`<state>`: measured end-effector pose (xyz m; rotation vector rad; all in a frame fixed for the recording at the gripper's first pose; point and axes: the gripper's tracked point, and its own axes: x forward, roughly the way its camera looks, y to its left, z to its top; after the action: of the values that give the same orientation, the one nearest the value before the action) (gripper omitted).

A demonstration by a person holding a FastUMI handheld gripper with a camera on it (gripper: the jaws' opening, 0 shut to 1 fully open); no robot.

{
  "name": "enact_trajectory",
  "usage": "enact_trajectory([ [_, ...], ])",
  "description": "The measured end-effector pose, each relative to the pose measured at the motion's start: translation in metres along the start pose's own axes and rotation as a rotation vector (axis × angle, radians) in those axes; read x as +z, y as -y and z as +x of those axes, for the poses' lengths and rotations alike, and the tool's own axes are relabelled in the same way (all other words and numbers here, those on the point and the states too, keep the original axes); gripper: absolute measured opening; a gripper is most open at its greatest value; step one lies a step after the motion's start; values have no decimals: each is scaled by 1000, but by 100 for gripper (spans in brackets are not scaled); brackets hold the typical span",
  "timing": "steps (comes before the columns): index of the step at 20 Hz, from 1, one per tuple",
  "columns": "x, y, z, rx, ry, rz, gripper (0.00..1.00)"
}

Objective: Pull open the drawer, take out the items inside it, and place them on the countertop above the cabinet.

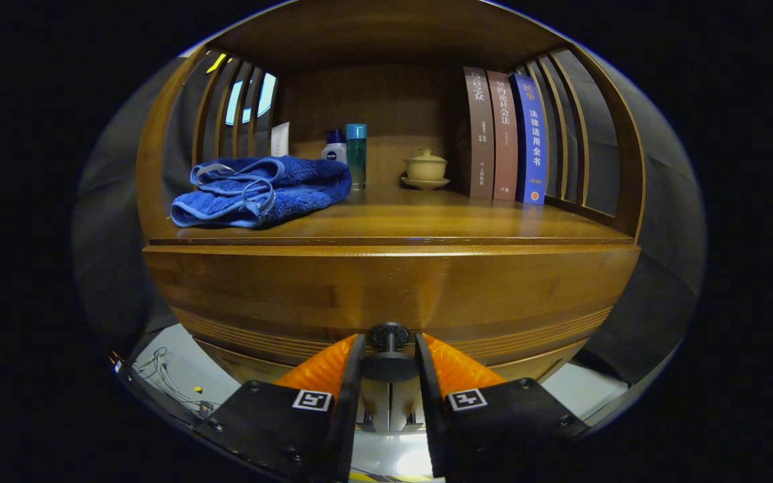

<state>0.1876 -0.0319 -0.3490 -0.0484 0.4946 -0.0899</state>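
Wood cabinet (386,295), drawer knob (388,365) stem pointing at cam, gripper (388,362) clamped on it

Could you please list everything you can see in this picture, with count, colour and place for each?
drawer: one, brown wood, shut, under the countertop
drawer knob: one, dark, on the drawer front, between the fingers
countertop: one, brown wood, above the drawer
towel: one, blue, folded, on the countertop's left part
bottles: two, one white with a blue cap, one teal, behind the towel
white tube: one, beside the bottles at the back
lidded cup: one, cream, on a saucer, next to the books
books: three, two brown, one blue, upright at the right
gripper: one, fingers either side of the knob; contact unclear
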Motion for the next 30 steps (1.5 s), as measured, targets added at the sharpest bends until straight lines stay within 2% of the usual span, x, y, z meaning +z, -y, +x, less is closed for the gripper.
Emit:
enact_trajectory([
  [1, -2, 0, 7, -3, 4, 1, 48],
  [4, -1, 0, 1, -1, -9, 1, 33],
  [12, -8, -1, -22, -1, -29, 8, 33],
  [30, -52, 0, -140, -1, -119, 24, 33],
])
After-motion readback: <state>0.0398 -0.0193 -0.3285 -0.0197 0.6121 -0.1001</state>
